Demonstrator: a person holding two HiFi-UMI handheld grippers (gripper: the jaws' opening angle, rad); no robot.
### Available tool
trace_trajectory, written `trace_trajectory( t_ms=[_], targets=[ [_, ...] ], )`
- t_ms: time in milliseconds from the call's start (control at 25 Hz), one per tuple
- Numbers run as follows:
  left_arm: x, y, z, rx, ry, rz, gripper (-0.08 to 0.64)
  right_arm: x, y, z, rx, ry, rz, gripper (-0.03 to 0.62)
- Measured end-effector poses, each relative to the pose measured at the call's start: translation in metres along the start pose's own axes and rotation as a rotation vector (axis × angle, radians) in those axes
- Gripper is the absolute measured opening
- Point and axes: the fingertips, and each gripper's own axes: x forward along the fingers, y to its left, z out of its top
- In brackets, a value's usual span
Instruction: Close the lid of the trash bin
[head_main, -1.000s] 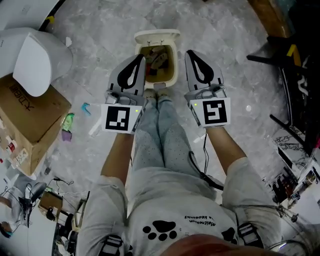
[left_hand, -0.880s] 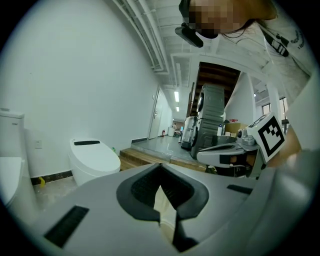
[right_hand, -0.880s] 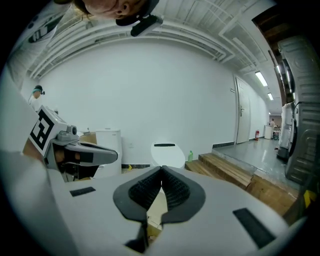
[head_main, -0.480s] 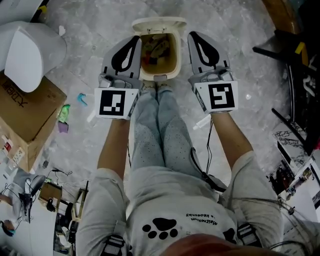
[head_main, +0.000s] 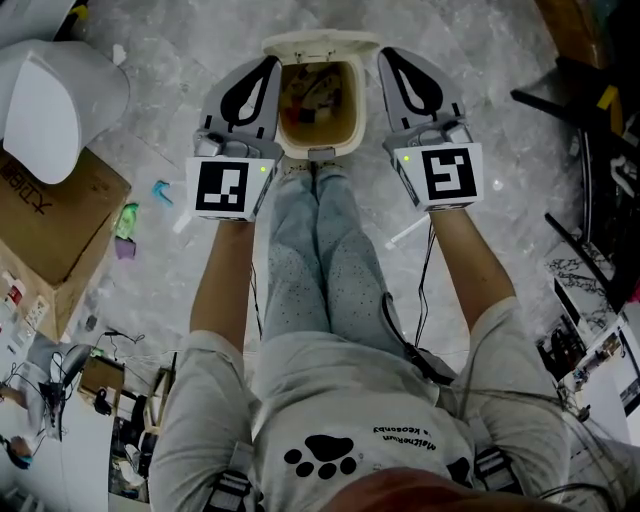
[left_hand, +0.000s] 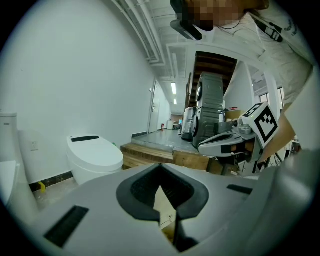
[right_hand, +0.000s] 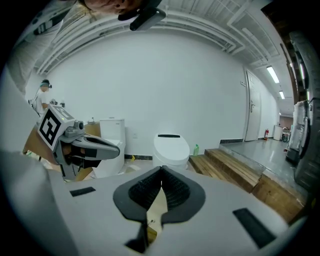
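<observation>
A cream trash bin stands open on the floor just past the person's feet, with rubbish inside. Its lid is tipped back at the far rim. My left gripper is shut and empty beside the bin's left wall. At the bin's right wall, my right gripper is likewise shut with nothing in it. In the left gripper view the shut left gripper shows a sliver of cream bin below its tips. The right gripper also meets tip to tip in the right gripper view.
A white toilet and a cardboard box sit at the left, with small litter on the floor. Black stand legs are at the right. Wooden steps and another toilet lie beyond.
Both grippers have sunk and moved forward, from the bin's near edge to either side of it. The jaws stayed shut. The lid has not moved.
</observation>
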Motion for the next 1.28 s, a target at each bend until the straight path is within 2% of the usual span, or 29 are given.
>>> trace_trajectory(
  t_ms=[280, 480, 760, 800, 840, 880, 1040, 1280],
  targets=[
    [0.017, 0.011, -0.019, 0.045, 0.037, -0.027, 0.020, 0.020, -0.006, -0.020, -0.007, 0.043, 0.042, 0.032],
    [0.023, 0.017, -0.039, 0.090, 0.141, -0.070, 0.020, 0.029, -0.005, -0.037, 0.014, 0.086, 0.087, 0.034],
    [0.028, 0.022, -0.050, 0.122, 0.172, -0.078, 0.025, 0.037, -0.006, -0.052, 0.010, 0.124, 0.127, 0.041],
    [0.029, 0.022, -0.051, 0.123, 0.175, -0.082, 0.037, 0.038, -0.006, -0.053, 0.009, 0.127, 0.137, 0.086],
    [0.031, 0.023, -0.052, 0.122, 0.180, -0.087, 0.080, 0.040, -0.005, -0.054, 0.010, 0.130, 0.150, 0.138],
    [0.033, 0.023, -0.053, 0.122, 0.185, -0.093, 0.121, 0.041, -0.004, -0.055, 0.010, 0.133, 0.161, 0.138],
    [0.037, 0.024, -0.059, 0.132, 0.202, -0.112, 0.164, 0.046, -0.005, -0.060, -0.025, 0.154, 0.174, 0.144],
    [0.046, 0.030, -0.067, 0.146, 0.236, -0.127, 0.175, 0.058, -0.021, -0.076, -0.042, 0.215, 0.140, 0.144]
  ],
)
